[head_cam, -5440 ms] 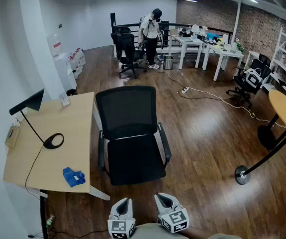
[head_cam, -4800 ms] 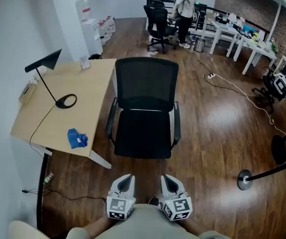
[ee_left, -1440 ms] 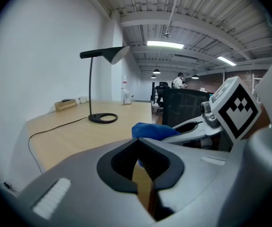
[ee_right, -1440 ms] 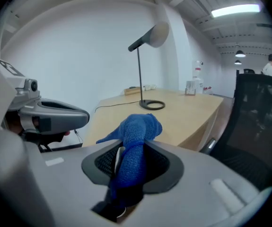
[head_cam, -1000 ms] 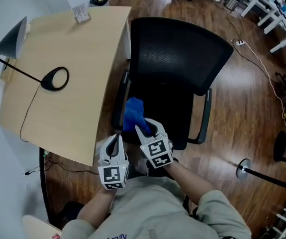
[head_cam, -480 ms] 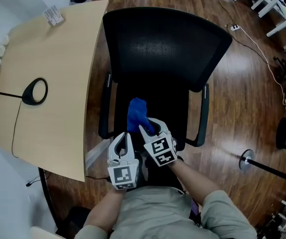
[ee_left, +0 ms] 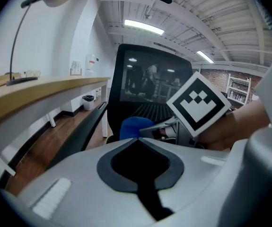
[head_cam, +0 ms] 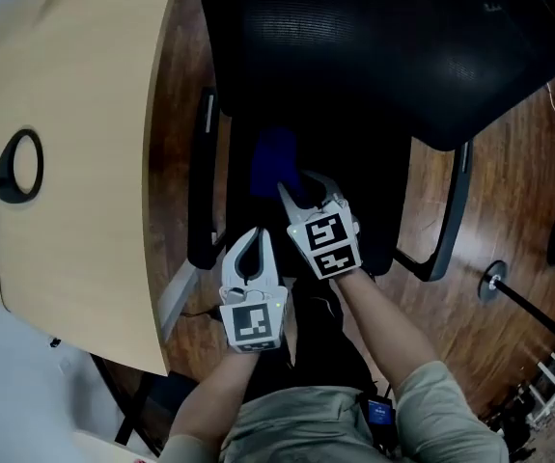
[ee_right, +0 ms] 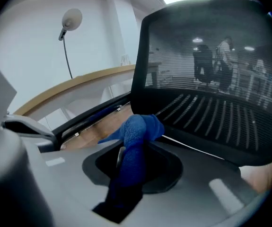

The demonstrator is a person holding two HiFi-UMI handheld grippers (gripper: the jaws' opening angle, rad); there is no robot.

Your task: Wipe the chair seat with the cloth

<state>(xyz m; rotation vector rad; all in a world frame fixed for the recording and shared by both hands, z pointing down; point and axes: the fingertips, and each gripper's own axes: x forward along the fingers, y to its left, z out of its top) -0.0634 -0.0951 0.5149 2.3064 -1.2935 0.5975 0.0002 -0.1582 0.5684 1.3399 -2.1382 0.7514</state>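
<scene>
The black chair's seat (head_cam: 369,205) lies below its mesh backrest (head_cam: 374,46). My right gripper (head_cam: 299,186) is shut on the blue cloth (head_cam: 275,157), which hangs low over the left part of the seat; whether it touches the seat is unclear. Its jaws have just been closing with the cloth between them. In the right gripper view the cloth (ee_right: 136,136) bunches out past the right gripper (ee_right: 132,157). My left gripper (head_cam: 255,234) hovers by the seat's front left edge, shut and empty. The left gripper (ee_left: 136,139) looks toward the cloth (ee_left: 133,126).
The wooden desk (head_cam: 74,114) stands just left of the chair, with a lamp base (head_cam: 18,165) on it. Armrests flank the seat, one on the left (head_cam: 203,181) and one on the right (head_cam: 451,210). A floor stand (head_cam: 494,283) is at the right.
The cloth, earlier on the desk, is now in my right gripper. Over the last second both grippers sank toward the seat and the view drew closer to the chair.
</scene>
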